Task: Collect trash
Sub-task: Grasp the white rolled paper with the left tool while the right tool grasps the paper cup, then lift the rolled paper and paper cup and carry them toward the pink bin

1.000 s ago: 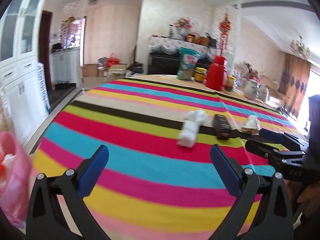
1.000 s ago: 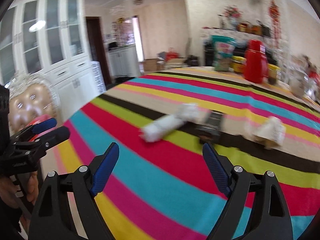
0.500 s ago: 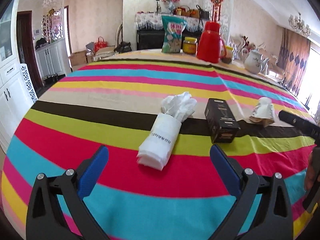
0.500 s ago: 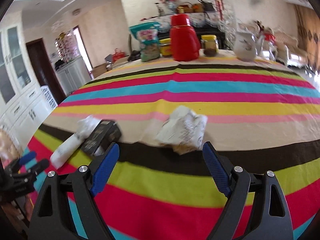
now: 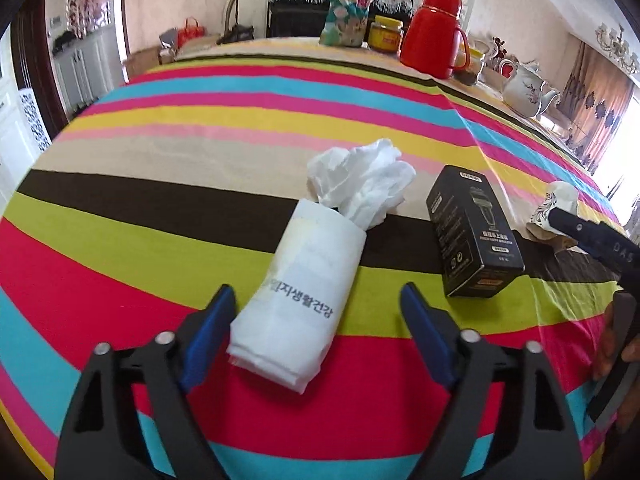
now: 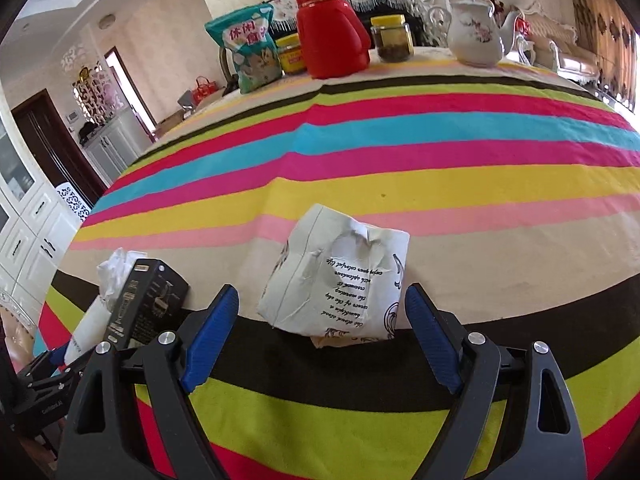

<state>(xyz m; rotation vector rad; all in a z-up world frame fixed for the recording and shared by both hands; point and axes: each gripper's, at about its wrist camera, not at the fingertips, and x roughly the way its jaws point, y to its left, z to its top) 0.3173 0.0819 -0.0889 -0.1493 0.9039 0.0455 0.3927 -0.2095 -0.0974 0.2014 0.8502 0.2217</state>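
The right gripper (image 6: pixel 318 320) points down at a crumpled white paper bag (image 6: pixel 340 276) with printed script, lying on the striped tabletop (image 6: pixel 440 184). Its blue fingers (image 6: pixel 212 332) stand on either side of the bag, clear of it, having just narrowed slightly. To the left lie a black box (image 6: pixel 148 304) and a white tissue pack (image 6: pixel 90 320); the left gripper (image 6: pixel 44 380) shows at the lower left edge.

White pouch (image 5: pixel 308 288) reads "지생활건강"; snack bag (image 5: pixel 351 14) "休闲".
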